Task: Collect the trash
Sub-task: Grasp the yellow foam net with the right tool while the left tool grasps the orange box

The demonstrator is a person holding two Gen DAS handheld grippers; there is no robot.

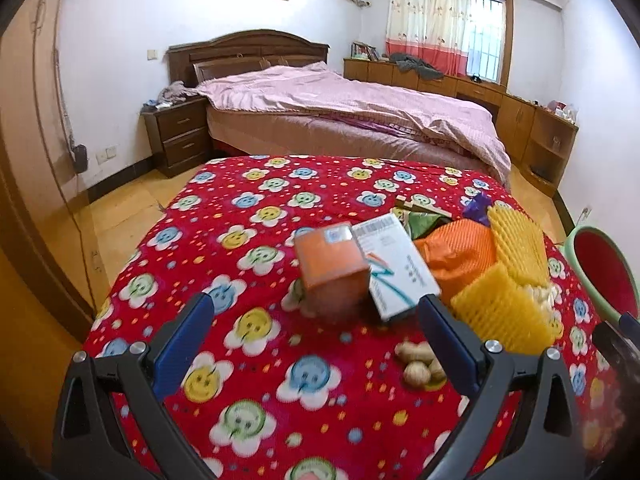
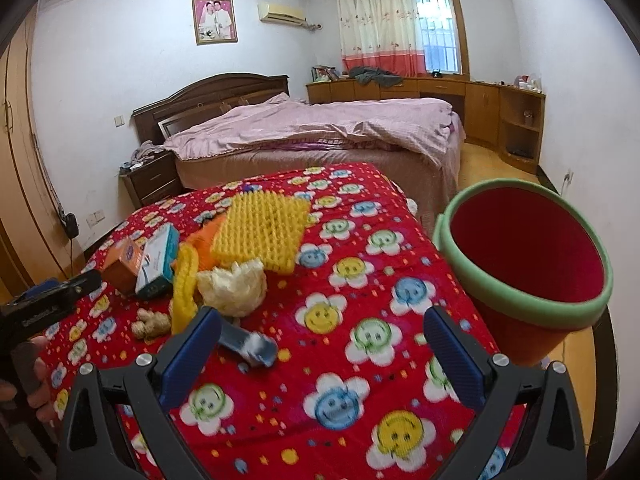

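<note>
Red flowered cloth point(image 2: 360, 344) covers the table; red bin point(image 2: 524, 256) with green rim sits off its right edge. Trash heaped mid-cloth: yellow foam nets point(image 2: 260, 236), orange box point(image 1: 332, 264) touching white carton point(image 1: 394, 268), peanuts point(image 1: 418, 364) nearest. Left gripper point(image 1: 316, 312) and right gripper point(image 2: 322, 324) both spread wide, empty.

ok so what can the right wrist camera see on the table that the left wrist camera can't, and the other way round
Only the right wrist view shows the blue-grey scoop and the whole red bin. Only the left wrist view shows the purple wrapper and the green packet. Both show the orange box, the white carton, the yellow foam nets, the peanuts and the red flowered cloth.
</note>
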